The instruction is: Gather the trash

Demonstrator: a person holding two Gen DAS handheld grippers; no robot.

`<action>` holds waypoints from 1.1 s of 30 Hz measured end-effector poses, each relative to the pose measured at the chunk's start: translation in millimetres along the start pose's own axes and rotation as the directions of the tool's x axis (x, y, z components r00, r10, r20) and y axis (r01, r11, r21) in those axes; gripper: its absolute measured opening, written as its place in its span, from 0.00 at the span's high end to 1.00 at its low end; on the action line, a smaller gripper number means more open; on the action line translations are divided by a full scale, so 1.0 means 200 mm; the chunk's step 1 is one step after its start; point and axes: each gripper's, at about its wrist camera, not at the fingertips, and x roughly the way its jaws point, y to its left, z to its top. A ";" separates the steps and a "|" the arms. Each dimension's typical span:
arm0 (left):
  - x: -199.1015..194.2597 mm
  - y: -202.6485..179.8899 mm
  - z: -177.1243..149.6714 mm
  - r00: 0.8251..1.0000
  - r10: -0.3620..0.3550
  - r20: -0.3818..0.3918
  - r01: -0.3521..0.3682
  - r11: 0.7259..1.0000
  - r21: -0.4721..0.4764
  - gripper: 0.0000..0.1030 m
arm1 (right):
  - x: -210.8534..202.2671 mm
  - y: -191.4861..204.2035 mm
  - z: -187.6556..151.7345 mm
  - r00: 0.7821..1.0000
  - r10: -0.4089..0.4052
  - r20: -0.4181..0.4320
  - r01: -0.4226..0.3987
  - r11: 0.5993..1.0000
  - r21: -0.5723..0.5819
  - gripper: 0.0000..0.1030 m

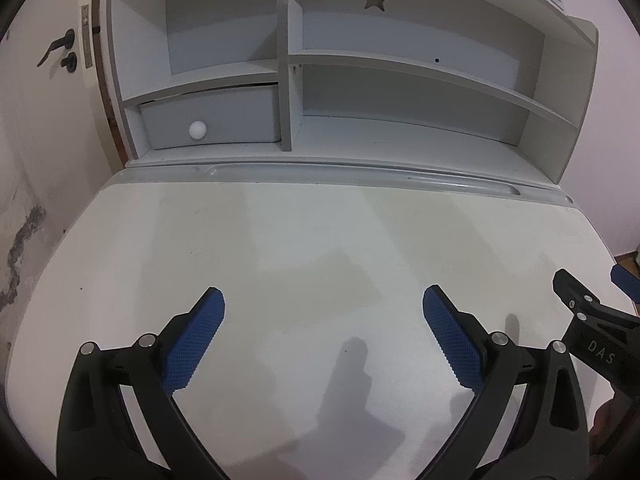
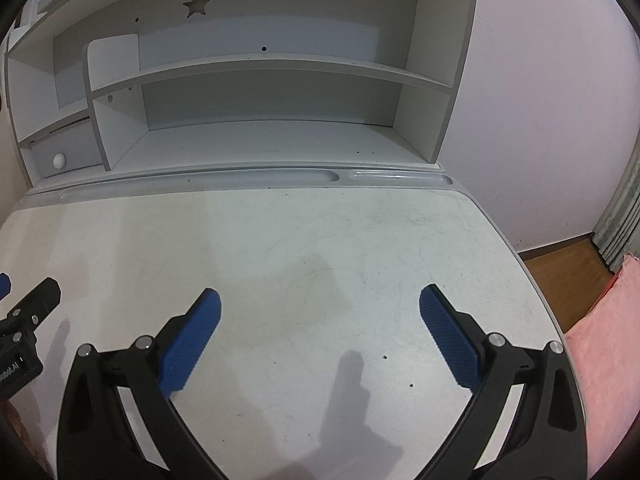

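Currently both black blue-padded grippers, left (image 1: 323, 300) and right (image 2: 320, 300), gape wide, empty, over bare white desktop (image 1: 320, 232); no trash visible. Fits pre-start or finished.

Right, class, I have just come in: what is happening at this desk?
A person holds a claw in each hand above a white desk with a shelf unit behind it. The left claw and the right claw both stand open and hold nothing. No trash shows on the desk; the small drawer is nearly closed.
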 end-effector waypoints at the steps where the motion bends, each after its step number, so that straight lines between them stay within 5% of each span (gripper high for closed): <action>1: 0.00 0.00 0.00 1.000 0.001 0.003 -0.001 1.000 0.004 0.06 | 0.00 0.00 0.00 1.000 0.000 0.001 0.000 1.000 0.001 0.07; 11: -0.06 -0.06 0.00 0.995 0.077 0.056 -0.080 0.995 0.060 0.06 | 0.00 0.00 0.00 1.000 0.000 0.008 0.000 1.000 0.001 0.07; 33: -0.03 -0.09 0.00 1.000 0.008 0.027 -0.010 0.996 0.090 0.06 | -0.02 0.02 0.00 0.999 -0.017 0.030 0.018 1.000 -0.021 0.07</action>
